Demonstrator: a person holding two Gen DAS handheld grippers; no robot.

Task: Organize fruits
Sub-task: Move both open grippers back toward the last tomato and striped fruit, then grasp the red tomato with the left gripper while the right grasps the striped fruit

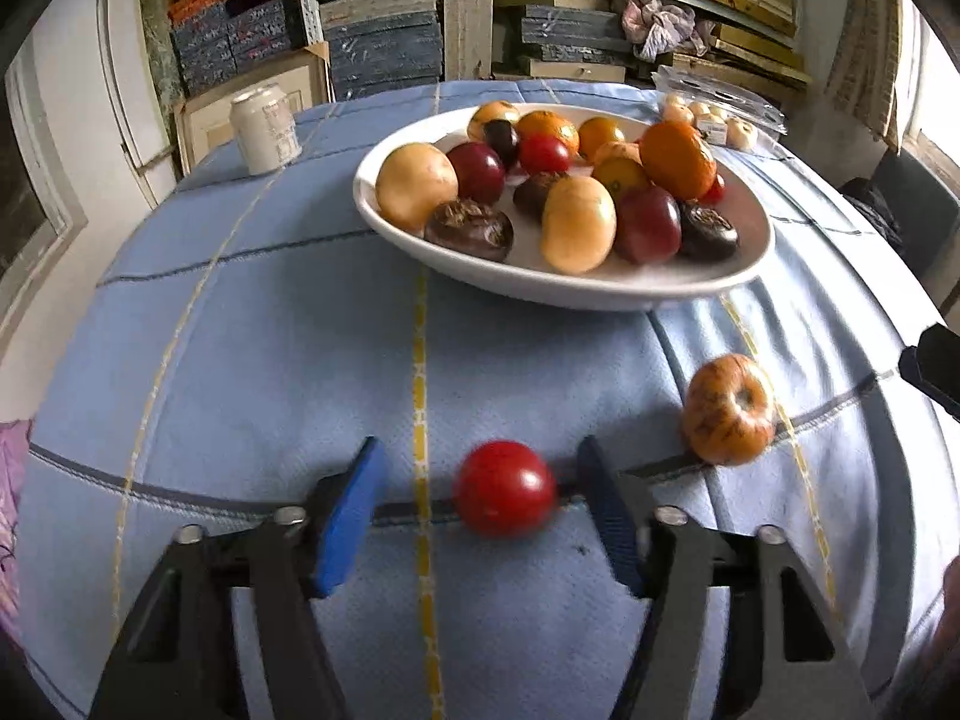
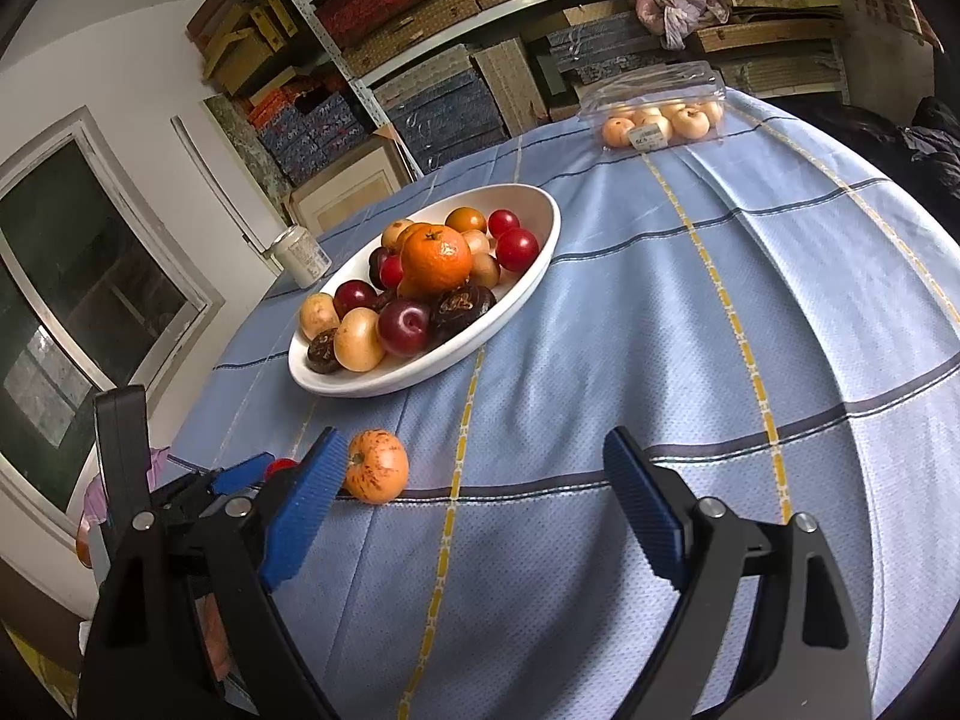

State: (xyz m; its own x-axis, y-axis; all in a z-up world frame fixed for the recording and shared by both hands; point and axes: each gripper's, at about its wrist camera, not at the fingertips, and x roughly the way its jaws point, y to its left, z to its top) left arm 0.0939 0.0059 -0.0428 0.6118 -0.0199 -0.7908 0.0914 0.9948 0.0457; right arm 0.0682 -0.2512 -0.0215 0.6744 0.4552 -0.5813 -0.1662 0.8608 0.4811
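Observation:
A white oval bowl [image 1: 600, 291] holds several fruits: oranges, red and dark plums, yellow fruits. It also shows in the right wrist view [image 2: 480, 336]. A red round fruit [image 1: 504, 487] lies on the blue cloth between the open fingers of my left gripper [image 1: 480, 468], closer to the right finger, not clamped. A speckled orange fruit [image 1: 728, 409] lies to its right; in the right wrist view it [image 2: 377, 465] sits just beyond my left fingertip. My right gripper [image 2: 474, 462] is open and empty above the cloth. The left gripper shows there [image 2: 246, 474] with the red fruit [image 2: 279, 467] partly hidden.
A white can [image 1: 264, 129] stands at the table's far left. A clear plastic box of pale fruits [image 2: 660, 108] sits at the far edge. Shelves of stacked boxes stand behind the table. The table [image 2: 720, 312] is covered by a blue checked cloth.

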